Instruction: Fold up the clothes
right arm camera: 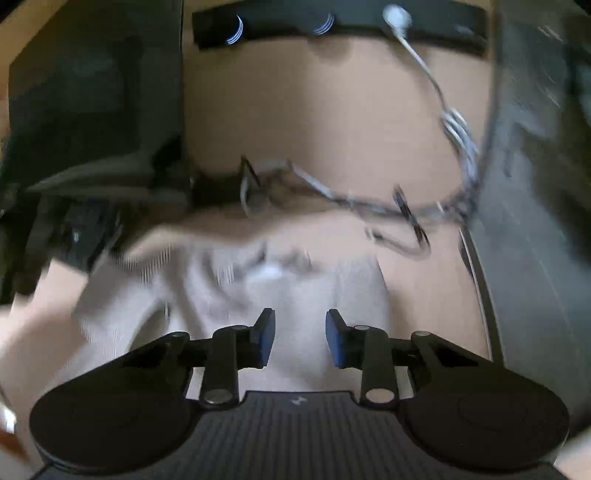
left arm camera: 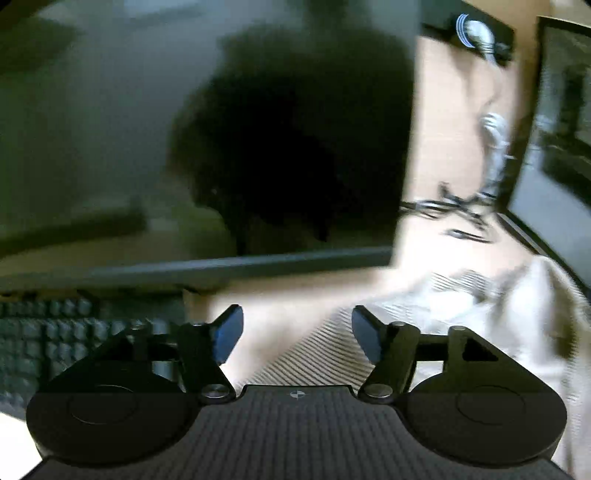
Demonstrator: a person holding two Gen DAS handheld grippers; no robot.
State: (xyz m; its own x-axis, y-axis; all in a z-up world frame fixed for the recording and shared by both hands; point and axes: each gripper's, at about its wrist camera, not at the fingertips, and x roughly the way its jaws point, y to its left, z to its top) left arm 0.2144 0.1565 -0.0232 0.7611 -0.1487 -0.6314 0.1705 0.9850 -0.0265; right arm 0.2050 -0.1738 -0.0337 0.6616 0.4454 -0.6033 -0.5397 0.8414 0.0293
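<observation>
A cream ribbed-knit garment [right arm camera: 236,295] lies crumpled on the light wooden desk [right arm camera: 332,110]. It also shows in the left wrist view [left arm camera: 480,314] at the lower right. My right gripper [right arm camera: 300,338] is open and empty, just above the garment's near part. My left gripper [left arm camera: 297,332] is open and empty, over the garment's left edge and bare desk. Both views are blurred by motion.
A dark monitor [left arm camera: 221,129] fills the left wrist view, with a keyboard [left arm camera: 48,332] below it. A second dark screen [right arm camera: 546,184] stands at the right. Loose cables [right arm camera: 369,199] and a black power strip [right arm camera: 332,26] lie behind the garment.
</observation>
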